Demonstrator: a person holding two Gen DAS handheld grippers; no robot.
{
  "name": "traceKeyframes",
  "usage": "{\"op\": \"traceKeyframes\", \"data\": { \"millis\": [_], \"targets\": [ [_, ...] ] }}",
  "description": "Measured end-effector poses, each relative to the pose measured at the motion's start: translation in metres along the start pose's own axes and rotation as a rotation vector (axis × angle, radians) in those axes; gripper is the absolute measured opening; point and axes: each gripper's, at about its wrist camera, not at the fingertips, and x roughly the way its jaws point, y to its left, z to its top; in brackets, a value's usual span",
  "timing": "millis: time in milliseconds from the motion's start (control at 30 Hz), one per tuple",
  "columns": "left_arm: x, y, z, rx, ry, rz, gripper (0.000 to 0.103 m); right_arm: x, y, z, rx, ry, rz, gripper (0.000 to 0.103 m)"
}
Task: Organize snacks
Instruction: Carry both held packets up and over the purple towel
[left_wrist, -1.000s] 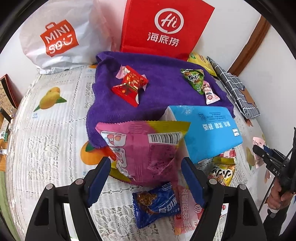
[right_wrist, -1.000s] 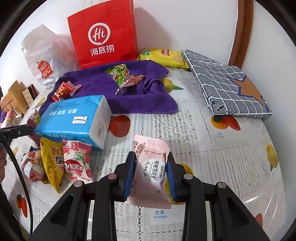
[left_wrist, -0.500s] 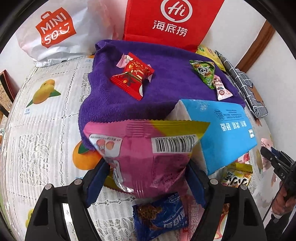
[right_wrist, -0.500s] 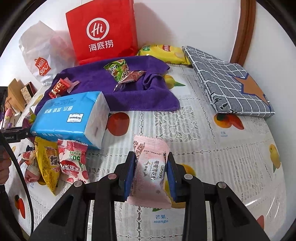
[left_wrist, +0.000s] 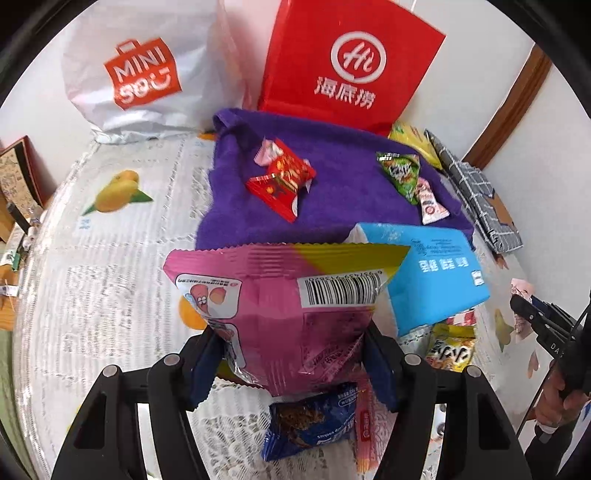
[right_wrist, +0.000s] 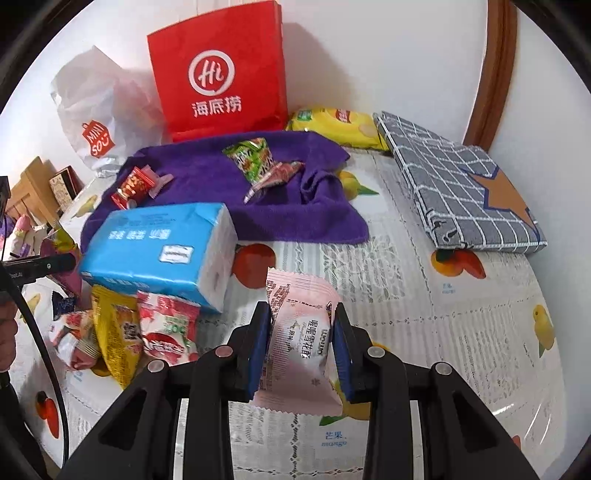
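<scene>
"MINISO" white bag (left_wrist: 136, 70), "Hi" red bag (left_wrist: 351, 62)

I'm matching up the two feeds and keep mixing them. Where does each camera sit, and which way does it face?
Left wrist: sits behind the left tongs, looking down at the pink and yellow snack bag they are closing on; the person's other hand shows at right.
Right wrist: sits behind the right tongs, shut on a pale pink packet.
Shared: purple towel, blue tissue pack, red paper bag.

Purple towel (left_wrist: 332, 206), grey checked cloth (right_wrist: 454, 192), seemingly star-patched
</scene>
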Motion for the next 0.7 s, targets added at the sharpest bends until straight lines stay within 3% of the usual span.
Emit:
{"op": "traceKeyframes", "data": {
  "millis": [700],
  "targets": [
    [-0.056,-0.012,-0.003,-0.016,-0.094,-0.032,0.066,-0.039,0.021,0.015,-0.005,-0.088,0.064,0.033]
  ]
}}
